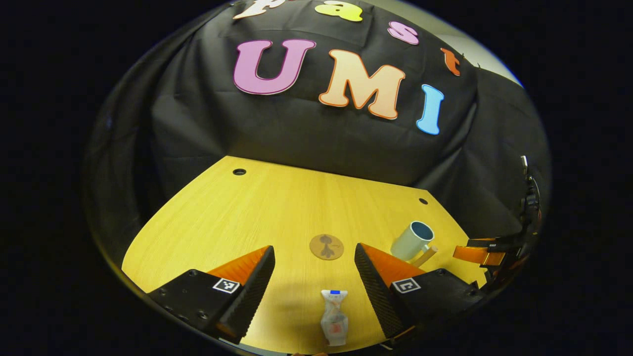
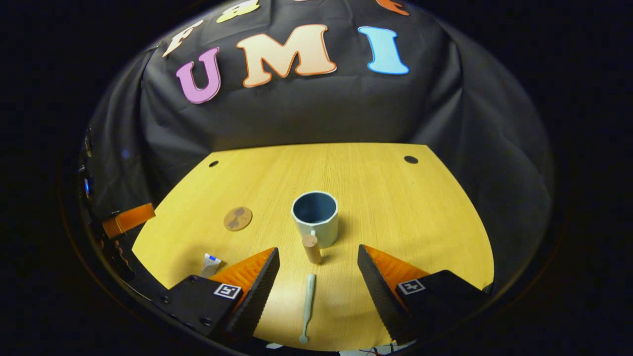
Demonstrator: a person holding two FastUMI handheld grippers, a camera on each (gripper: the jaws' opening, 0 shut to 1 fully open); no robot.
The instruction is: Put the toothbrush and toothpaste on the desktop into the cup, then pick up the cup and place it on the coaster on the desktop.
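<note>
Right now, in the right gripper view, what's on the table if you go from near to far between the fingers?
toothbrush → cup, its wooden handle pointing toward the camera → far edge of the table.

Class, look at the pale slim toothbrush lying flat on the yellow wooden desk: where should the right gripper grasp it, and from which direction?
Grip the pale slim toothbrush mid-handle, descending from above with the open right gripper straddling its narrow width; it lies flat, lengthwise between the fingers.
</note>
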